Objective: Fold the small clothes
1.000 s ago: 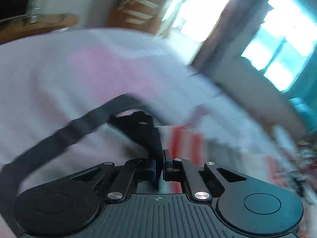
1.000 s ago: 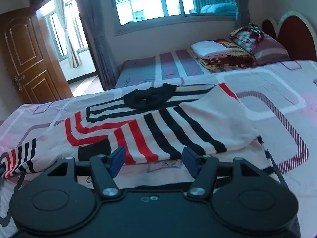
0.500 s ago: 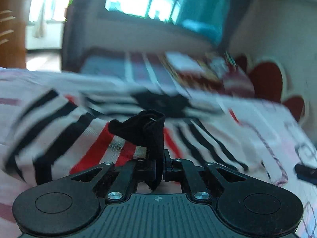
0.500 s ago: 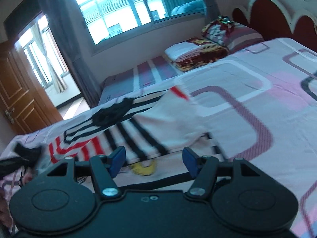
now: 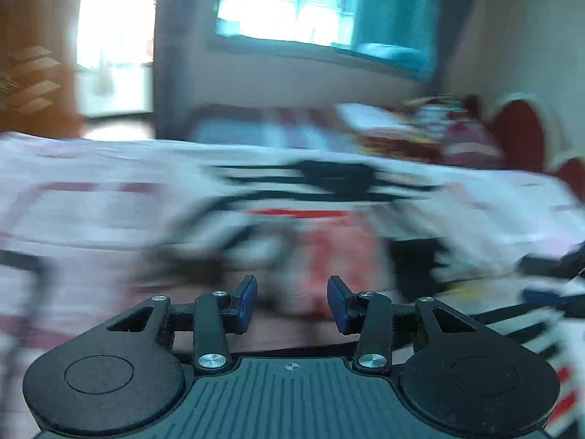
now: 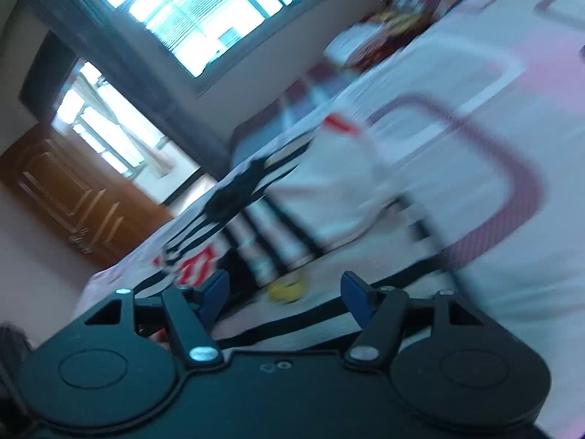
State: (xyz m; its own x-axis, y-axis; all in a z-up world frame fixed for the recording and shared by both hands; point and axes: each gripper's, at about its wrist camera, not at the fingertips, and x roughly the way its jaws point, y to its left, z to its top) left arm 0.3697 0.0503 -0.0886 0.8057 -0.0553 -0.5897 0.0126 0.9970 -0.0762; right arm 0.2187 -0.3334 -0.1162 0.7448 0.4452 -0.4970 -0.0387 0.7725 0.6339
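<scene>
The left gripper [image 5: 291, 303], matte black plastic with ribbed housing and silver screws, has just been opening: its blue pads [image 5: 245, 301] stand apart with nothing between them, the cloth let go. The right gripper [image 6: 284, 301], of the same build and seen tilted, is released too, its jaws having just widened a little, with only bedding showing in the gap. Beyond both lies the shirt [image 5: 321, 197], a soft white knit with black and red stripes and a black collar, spread flat on the bed [image 5: 91, 197] toward its far edge; in the right wrist view one white part is turned over the striped part, and a small yellow patch [image 6: 285, 291] shows at the near hem, too smeared to identify. The bed's sheet is smooth, white and pink with rounded maroon outlines. Motion blur softens nearly all cloth in both views, so folds and edges are hard to trace. At the right edge of the left wrist view a dark shape with a blue bit is cut off; it cannot be made out. Farther back stand a second bed [image 5: 256, 124] with striped cover and a folded stack, a red scalloped headboard [image 5: 519, 135], a panelled wooden door [image 6: 73, 197], and a bright window [image 5: 289, 3].
</scene>
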